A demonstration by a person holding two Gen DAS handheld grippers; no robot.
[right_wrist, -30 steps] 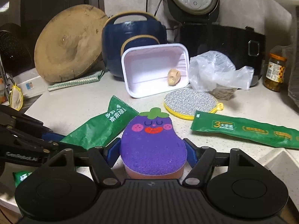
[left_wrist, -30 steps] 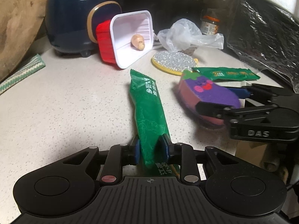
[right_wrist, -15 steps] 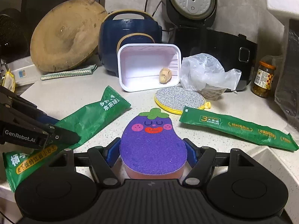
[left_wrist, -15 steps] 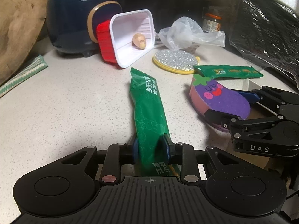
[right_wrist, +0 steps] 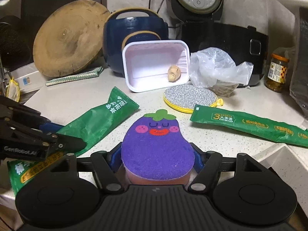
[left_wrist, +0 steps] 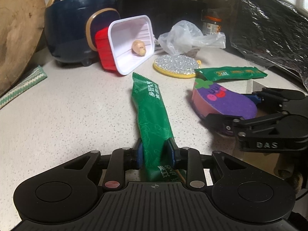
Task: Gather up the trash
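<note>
Trash on the speckled surface includes two green wrappers, and we see the nearer green wrapper lying lengthwise with its near end pinched between the blue pads of the left claw. We find the second green wrapper flat on the surface further right, just beside a round silver scouring pad with a yellow rim. Right of the held wrapper, the right claw grips an eggplant-shaped purple sponge by its two sides. Behind these we note a white tray tipped on its side against a dark blue cooker, with a small tan lump inside it. A crumpled clear plastic bag lies beside the tray, touching the scouring pad's far edge.
</note>
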